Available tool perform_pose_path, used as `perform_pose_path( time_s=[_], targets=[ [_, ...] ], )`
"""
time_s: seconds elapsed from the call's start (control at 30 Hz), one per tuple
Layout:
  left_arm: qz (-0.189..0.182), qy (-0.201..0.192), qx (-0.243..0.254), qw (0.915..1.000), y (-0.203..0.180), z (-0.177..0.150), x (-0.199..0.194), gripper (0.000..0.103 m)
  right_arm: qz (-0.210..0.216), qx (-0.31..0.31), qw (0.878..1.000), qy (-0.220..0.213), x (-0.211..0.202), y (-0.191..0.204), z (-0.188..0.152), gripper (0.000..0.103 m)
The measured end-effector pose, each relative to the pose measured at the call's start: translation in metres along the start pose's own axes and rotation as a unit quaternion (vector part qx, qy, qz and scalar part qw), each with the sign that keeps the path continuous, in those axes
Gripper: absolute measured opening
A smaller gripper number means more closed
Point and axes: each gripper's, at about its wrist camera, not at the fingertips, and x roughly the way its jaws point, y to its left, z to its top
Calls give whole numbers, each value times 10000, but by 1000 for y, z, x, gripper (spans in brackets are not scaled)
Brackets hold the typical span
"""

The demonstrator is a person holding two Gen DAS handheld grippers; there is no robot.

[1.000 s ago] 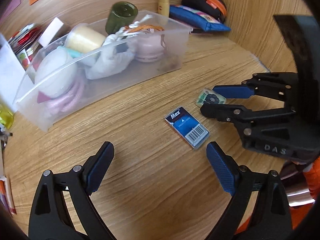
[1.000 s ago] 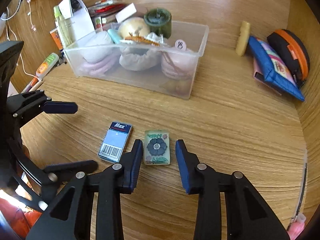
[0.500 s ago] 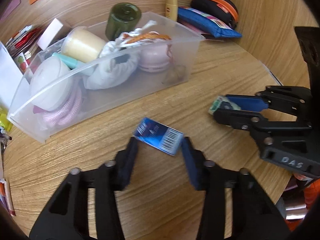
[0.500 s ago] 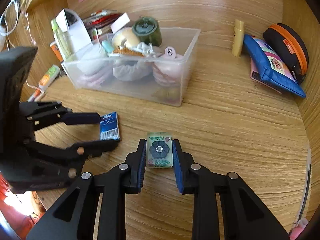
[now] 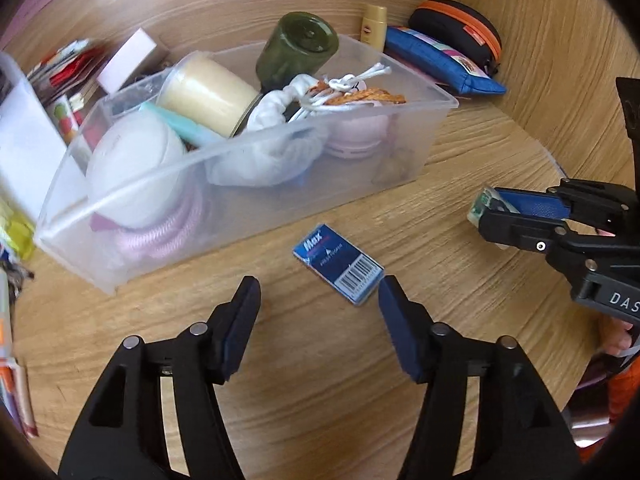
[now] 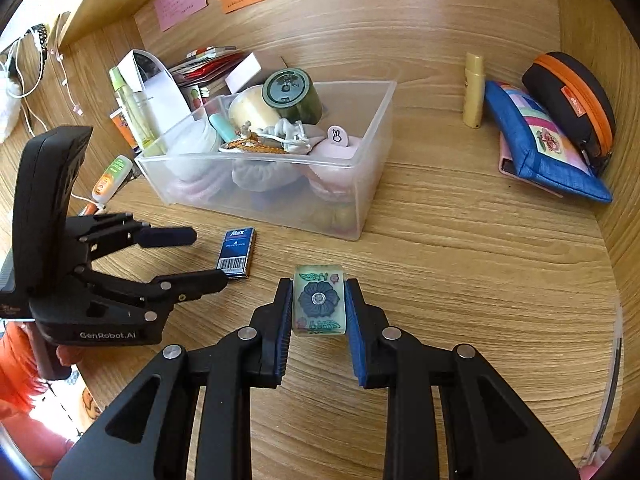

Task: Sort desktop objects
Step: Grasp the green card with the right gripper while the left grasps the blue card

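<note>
My right gripper (image 6: 319, 304) is shut on a pale green tile with a dark flower (image 6: 319, 300) and holds it above the desk; the gripper also shows in the left wrist view (image 5: 496, 210). My left gripper (image 5: 318, 300) is open, its right fingertip beside a blue Max staple box (image 5: 338, 262) that lies flat on the wood. The box also shows in the right wrist view (image 6: 237, 252), by the left gripper (image 6: 200, 258). A clear plastic bin (image 6: 372, 184) with several items stands just behind the box.
A blue pouch (image 6: 540, 144), a black case with orange zip (image 6: 572, 100) and a small yellow bottle (image 6: 473, 94) sit at the back right. Papers, tubes and bottles (image 6: 132, 112) crowd the bin's left side. Wooden walls close the back and right.
My left gripper opened and let go of the staple box, which now lies on the desk. My right gripper lifted the flower tile higher.
</note>
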Motion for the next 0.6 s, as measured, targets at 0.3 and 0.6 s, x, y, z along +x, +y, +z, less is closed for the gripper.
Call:
perform_pose_path(
  time_s=[0.3,0.6],
  targets=[
    [245,73,317,9992,-1,16,21,65,5,-25,10000,-6,0,-2,1,23],
    [44,-12,5,10000,6,15,24,26,-18,52,10000,-55,-1,-4,8,23]
  ],
)
